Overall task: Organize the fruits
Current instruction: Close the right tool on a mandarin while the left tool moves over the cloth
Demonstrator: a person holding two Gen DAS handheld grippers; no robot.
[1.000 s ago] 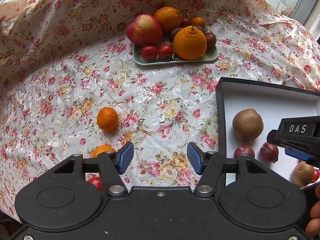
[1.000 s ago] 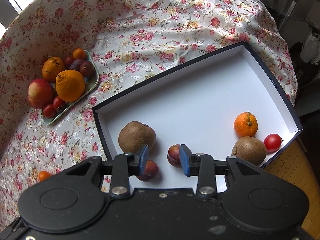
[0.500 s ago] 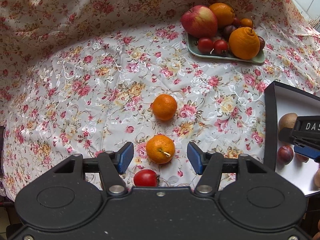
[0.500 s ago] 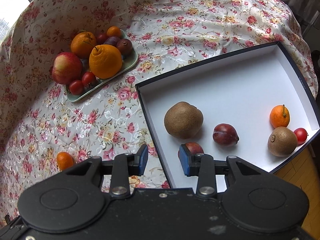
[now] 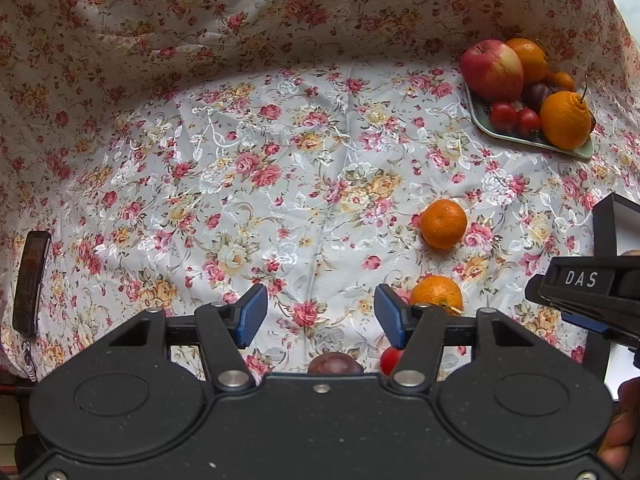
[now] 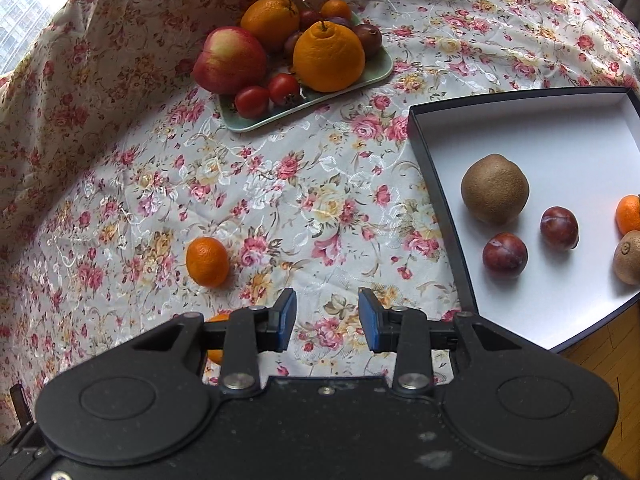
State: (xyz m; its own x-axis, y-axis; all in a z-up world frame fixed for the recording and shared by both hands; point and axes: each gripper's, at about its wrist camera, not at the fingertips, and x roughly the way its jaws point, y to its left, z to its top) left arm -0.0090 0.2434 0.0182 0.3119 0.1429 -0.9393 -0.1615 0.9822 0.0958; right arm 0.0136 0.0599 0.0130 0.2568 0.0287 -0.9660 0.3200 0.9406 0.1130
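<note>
The loose fruit on the desk forms a small cluster close under the left tongs (image 5: 317,315): a dark plum (image 5: 335,362) lies nearest, almost centred between the two blue pads but drawn back against the tool body, so that only its upper curve shows; a small red tomato (image 5: 390,359) sits just to its right, partly behind the right finger; a mandarin (image 5: 436,294) lies just beyond that same finger, and a second mandarin (image 5: 444,223) lies farther out in the same direction. All four are roundish, so no long axis governs the approach. The left tongs stand wide open and hold nothing, the floral tablecloth (image 5: 280,184) showing in the gap. The right tongs (image 6: 327,319) are also apart, more narrowly, and empty; from that view the farther mandarin (image 6: 207,261) lies forward and to the left, and the nearer one (image 6: 216,336) is mostly hidden behind the left finger. The black box with white floor (image 6: 568,140), the likely destination, lies to the right of both tools and already carries two plums (image 6: 505,254), kiwis (image 6: 495,193) and further fruit at the frame edge; a green tray (image 6: 376,68) of apple, oranges and tomatoes stands at the far side. Judged from this layout, the left tongs are the nearer to the cluster, and the plum calls for a short pull back and descent rather than a reach forward.
</note>
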